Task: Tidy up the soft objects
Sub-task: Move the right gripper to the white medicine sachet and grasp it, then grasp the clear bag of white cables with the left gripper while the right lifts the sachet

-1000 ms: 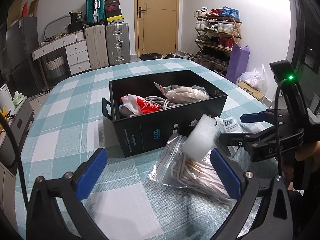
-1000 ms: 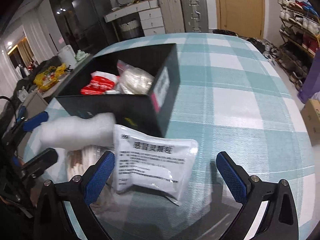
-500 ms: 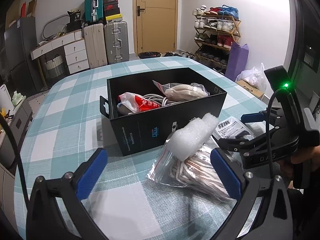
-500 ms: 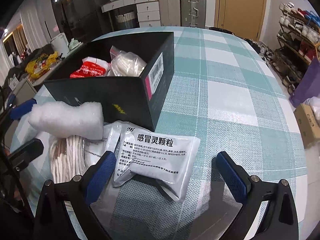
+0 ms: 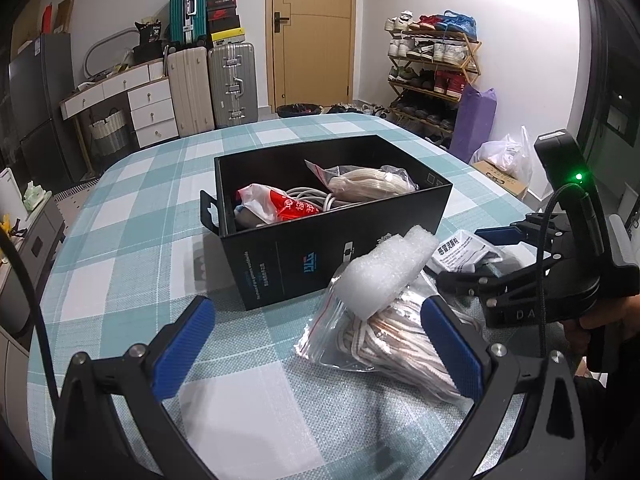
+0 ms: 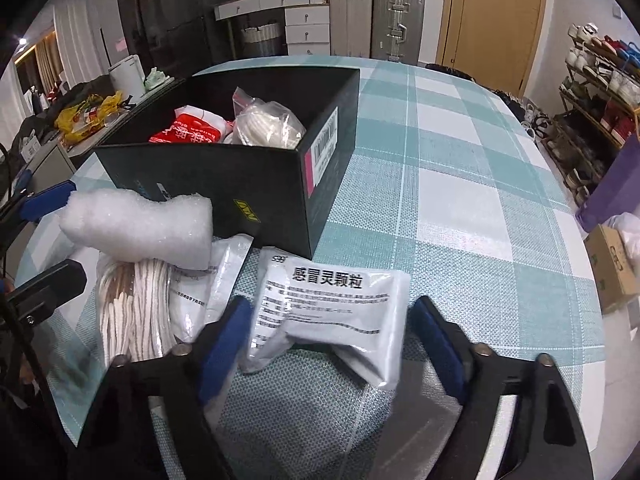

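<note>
A black box [image 5: 304,264] stands on the checked table and holds a red-and-white bag [image 5: 280,206] and a bagged cream bundle [image 5: 368,180]. In front of it lies a clear bag of rope [image 5: 384,336] with a white foam piece [image 5: 384,272] on top. My left gripper [image 5: 320,344] is open just short of that bag. A white printed sachet [image 6: 332,312] lies between the pads of my right gripper [image 6: 330,340]. Its jaws are closing around the sachet; the left pad is at its edge, the right pad a little off.
A second flat pouch [image 6: 224,276] lies partly under the foam [image 6: 140,228] and the rope bag [image 6: 132,312]. The box [image 6: 248,184] stands directly beyond the sachet. Suitcases [image 5: 232,84], drawers and a shoe rack [image 5: 432,72] line the far wall.
My right gripper's jaws have narrowed from wide open onto the sachet and the gripper has rolled slightly. The left gripper has stayed where it was.
</note>
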A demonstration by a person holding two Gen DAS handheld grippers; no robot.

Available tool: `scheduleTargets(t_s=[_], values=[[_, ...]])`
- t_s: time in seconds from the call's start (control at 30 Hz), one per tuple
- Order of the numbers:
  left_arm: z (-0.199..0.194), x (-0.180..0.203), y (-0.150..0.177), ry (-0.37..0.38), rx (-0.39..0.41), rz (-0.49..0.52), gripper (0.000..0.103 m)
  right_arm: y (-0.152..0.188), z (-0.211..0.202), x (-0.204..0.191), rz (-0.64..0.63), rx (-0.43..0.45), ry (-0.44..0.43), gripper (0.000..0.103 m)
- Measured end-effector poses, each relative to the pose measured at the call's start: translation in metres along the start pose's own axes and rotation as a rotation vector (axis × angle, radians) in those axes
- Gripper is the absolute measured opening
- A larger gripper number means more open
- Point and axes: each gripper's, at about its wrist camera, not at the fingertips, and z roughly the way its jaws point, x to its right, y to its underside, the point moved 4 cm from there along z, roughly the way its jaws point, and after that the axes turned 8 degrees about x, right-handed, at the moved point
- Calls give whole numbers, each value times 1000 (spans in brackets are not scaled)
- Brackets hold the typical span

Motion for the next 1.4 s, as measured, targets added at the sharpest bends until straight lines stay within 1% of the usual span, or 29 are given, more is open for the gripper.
scheduleTargets(t_s=[0.07, 0.1, 0.3, 0.5, 0.6, 0.7, 0.8, 0.97, 1.23, 1.4], values=[[0, 0, 0, 1, 1, -2, 103, 0, -2, 0, -1, 5, -6, 67], [0, 0, 0, 1, 1, -2, 103, 0, -4, 0, -9, 10, -12, 61], [-2, 2, 2, 8, -1, -4, 103, 1, -8, 0, -6, 23, -32, 54], [-3, 1, 4, 35, -8, -13, 103, 1, -12, 3, 4, 41, -54, 53], [-5, 2, 5, 64, -14, -22, 103, 0, -19, 3, 6, 58, -59, 53], [-5, 9, 7, 109, -28, -18, 103, -3, -26, 4, 6, 76, -58, 53], [-5, 19, 9, 142, -35, 12, 103, -5, -32, 4, 7, 89, -60, 53], [-1, 41, 17, 177, -75, 87, 103, -5, -35, 4, 7, 93, -61, 53], [12, 65, 23, 182, -143, 190, 103, -5, -37, 4, 9, 89, -62, 53], [17, 68, 24, 185, -174, 202, 103, -5, -35, 6, 12, 87, -63, 53]])
